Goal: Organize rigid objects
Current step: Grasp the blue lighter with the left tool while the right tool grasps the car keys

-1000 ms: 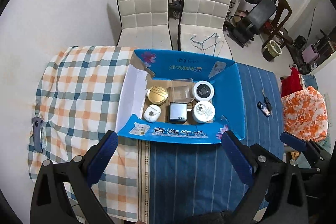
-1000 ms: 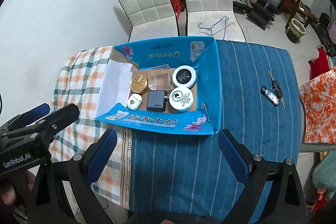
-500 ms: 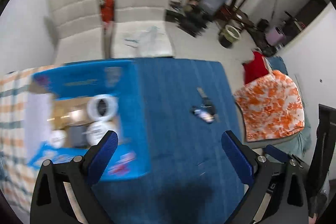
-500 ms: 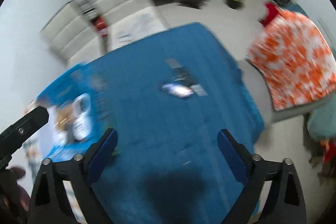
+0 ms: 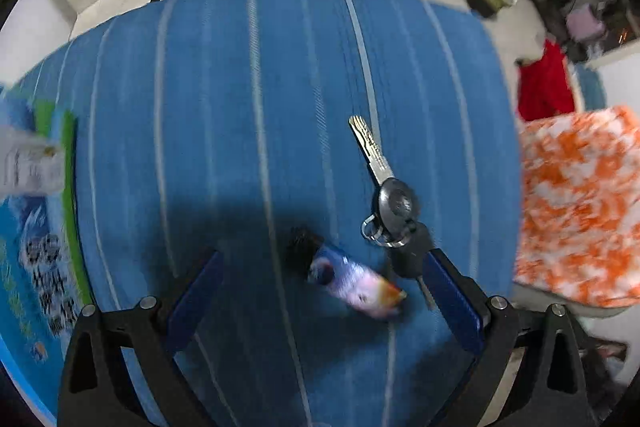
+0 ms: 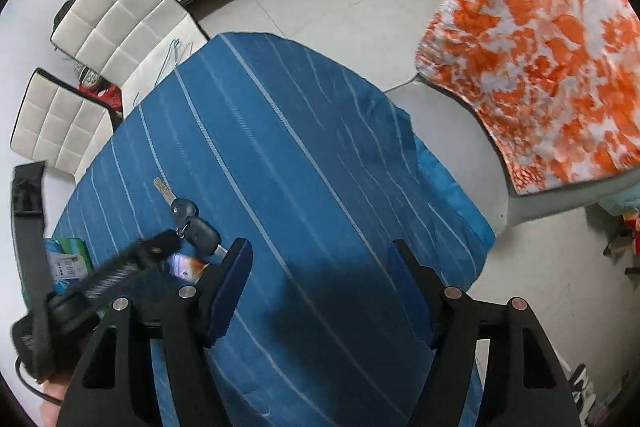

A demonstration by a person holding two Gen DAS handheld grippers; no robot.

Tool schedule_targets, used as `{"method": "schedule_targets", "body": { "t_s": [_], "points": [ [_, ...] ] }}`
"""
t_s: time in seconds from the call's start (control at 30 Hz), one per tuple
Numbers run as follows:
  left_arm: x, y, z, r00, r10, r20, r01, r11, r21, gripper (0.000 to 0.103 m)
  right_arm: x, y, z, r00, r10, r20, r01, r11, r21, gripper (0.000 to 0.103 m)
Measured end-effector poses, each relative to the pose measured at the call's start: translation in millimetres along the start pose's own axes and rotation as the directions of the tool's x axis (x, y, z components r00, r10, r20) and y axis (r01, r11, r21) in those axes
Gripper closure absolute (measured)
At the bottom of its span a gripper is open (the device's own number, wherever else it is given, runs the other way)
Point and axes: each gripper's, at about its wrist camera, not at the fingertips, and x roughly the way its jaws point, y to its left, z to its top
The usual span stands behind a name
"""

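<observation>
A bunch of keys [image 5: 394, 203] with a silver blade, black heads and a pale printed fob [image 5: 356, 281] lies on the blue striped cloth [image 5: 240, 99]. My left gripper [image 5: 320, 297] is open just above it, with the fob between its blue pads and the keys beside the right pad. The keys also show in the right wrist view [image 6: 188, 219], at the left. My right gripper [image 6: 320, 287] is open and empty over bare cloth to the right of the keys. The blue box [image 5: 36, 247] is at the left edge.
The left gripper's body [image 6: 80, 291] crosses the lower left of the right wrist view. Two white chairs [image 6: 120, 23] stand beyond the table. An orange and white cover [image 6: 548, 43] lies to the right. The table's right edge [image 6: 448, 179] is close.
Both grippers have swung right from the box and dropped toward the keys. The left gripper now straddles the key fob. Both stay open.
</observation>
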Motion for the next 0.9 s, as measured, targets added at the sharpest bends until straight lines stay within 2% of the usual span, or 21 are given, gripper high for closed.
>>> {"method": "schedule_targets", "body": {
  "t_s": [0.1, 0.2, 0.33, 0.43, 0.53, 0.6, 0.63, 0.73, 0.77, 0.8, 0.83, 0.87, 0.9],
  "points": [
    [5, -5, -4, 0.999, 0.05, 0.016, -0.051, 0.998, 0.023, 0.002, 9, 13, 4, 1.0, -0.002, -0.014, 0.001, 0.999, -0.047, 0.03],
    [10, 1, -15, 0.997, 0.076, -0.012, -0.075, 0.997, 0.032, 0.002, 13, 27, 6, 0.999, 0.025, -0.021, -0.027, 0.994, -0.103, 0.03],
    [10, 21, -38, 0.995, 0.08, -0.062, -0.079, 0.996, 0.028, 0.002, 24, 44, 12, 0.998, 0.053, -0.025, -0.057, 0.985, -0.16, 0.03],
    [9, 37, -47, 0.995, 0.057, -0.08, -0.059, 0.998, -0.025, 0.002, 43, 61, 19, 0.995, 0.077, -0.065, -0.088, 0.98, -0.18, 0.03],
    [10, 41, -47, 0.997, 0.041, -0.065, -0.044, 0.998, -0.047, 0.002, 61, 86, 22, 0.991, 0.085, -0.105, -0.108, 0.965, -0.24, 0.03],
    [8, 40, -45, 0.999, 0.043, -0.033, -0.044, 0.999, -0.019, 0.024, 73, 104, 20, 0.991, 0.041, -0.131, -0.079, 0.95, -0.302, 0.03],
    [5, 37, -44, 0.998, 0.069, -0.007, -0.069, 0.998, 0.008, 0.027, 78, 110, 19, 0.989, 0.028, -0.143, -0.073, 0.944, -0.322, 0.03],
    [-1, 31, -44, 0.997, 0.066, 0.039, -0.068, 0.996, 0.06, 0.046, 84, 126, 13, 0.993, -0.037, -0.116, -0.012, 0.919, -0.393, 0.031],
    [-4, 31, -43, 0.996, 0.069, 0.051, -0.073, 0.995, 0.07, 0.06, 85, 128, 13, 0.992, -0.036, -0.117, -0.013, 0.919, -0.394, 0.032],
    [-6, 33, -44, 0.996, 0.072, 0.056, -0.075, 0.995, 0.068, 0.073, 85, 131, 12, 0.993, -0.044, -0.113, -0.005, 0.918, -0.398, 0.039],
    [-8, 37, -44, 0.996, 0.068, 0.054, -0.072, 0.995, 0.068, 0.079, 86, 137, 10, 0.992, -0.06, -0.114, 0.007, 0.91, -0.415, 0.045],
    [-8, 37, -41, 0.996, 0.066, 0.053, -0.07, 0.995, 0.07, 0.081, 86, 141, 8, 0.991, -0.08, -0.111, 0.025, 0.903, -0.428, 0.058],
    [-9, 42, -42, 0.997, 0.054, 0.049, -0.057, 0.996, 0.064, 0.081, 86, 144, 7, 0.99, -0.086, -0.108, 0.031, 0.901, -0.432, 0.079]
  ]
}}
